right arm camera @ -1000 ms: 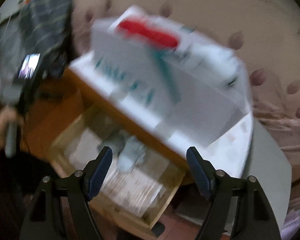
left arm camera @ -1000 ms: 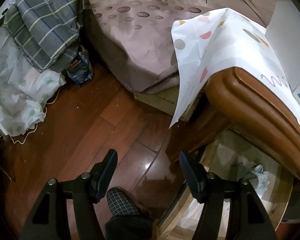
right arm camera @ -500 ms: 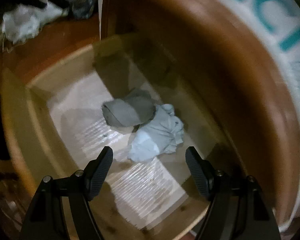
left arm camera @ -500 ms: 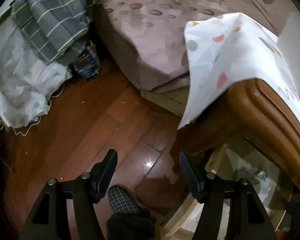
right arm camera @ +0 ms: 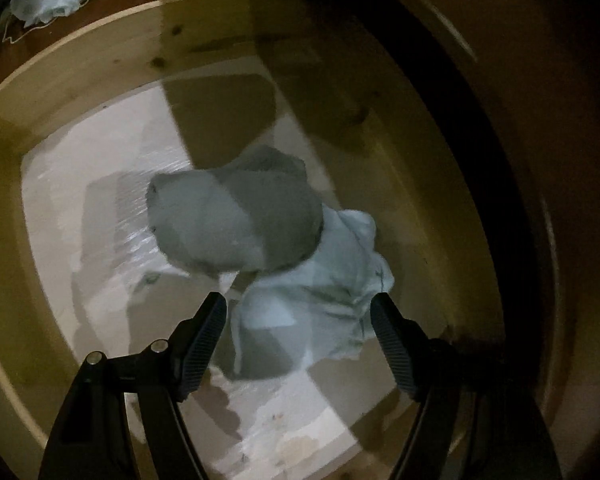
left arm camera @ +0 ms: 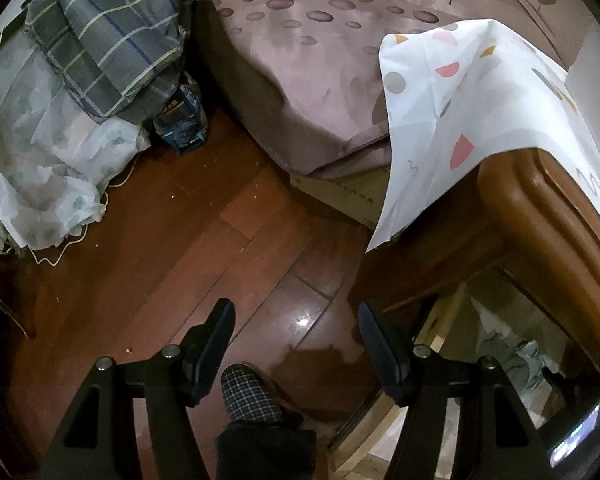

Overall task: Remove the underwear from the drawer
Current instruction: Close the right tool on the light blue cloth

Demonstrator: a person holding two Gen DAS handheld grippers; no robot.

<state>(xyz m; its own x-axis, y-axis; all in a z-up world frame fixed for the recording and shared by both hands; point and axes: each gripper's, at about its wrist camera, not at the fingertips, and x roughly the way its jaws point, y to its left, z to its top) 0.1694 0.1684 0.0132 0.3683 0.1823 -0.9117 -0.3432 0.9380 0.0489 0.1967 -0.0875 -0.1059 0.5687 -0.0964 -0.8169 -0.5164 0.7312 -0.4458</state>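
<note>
Right gripper (right arm camera: 298, 312), jaws standing apart, is straddling the soft, light, pale underwear (right arm camera: 312, 300); judged best pinched at its bunched 12 o'clock fold

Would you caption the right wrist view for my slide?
Open right gripper poised over pale blue underwear in the wooden drawer.

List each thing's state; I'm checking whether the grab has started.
Pale wooden drawer: pulled open.
Grey crumpled underwear: lying loose in the drawer.
Light blue crumpled underwear: loose, between the right jaws, ungripped.
Right gripper: open.
Left gripper: open, empty, above the floor.
</note>
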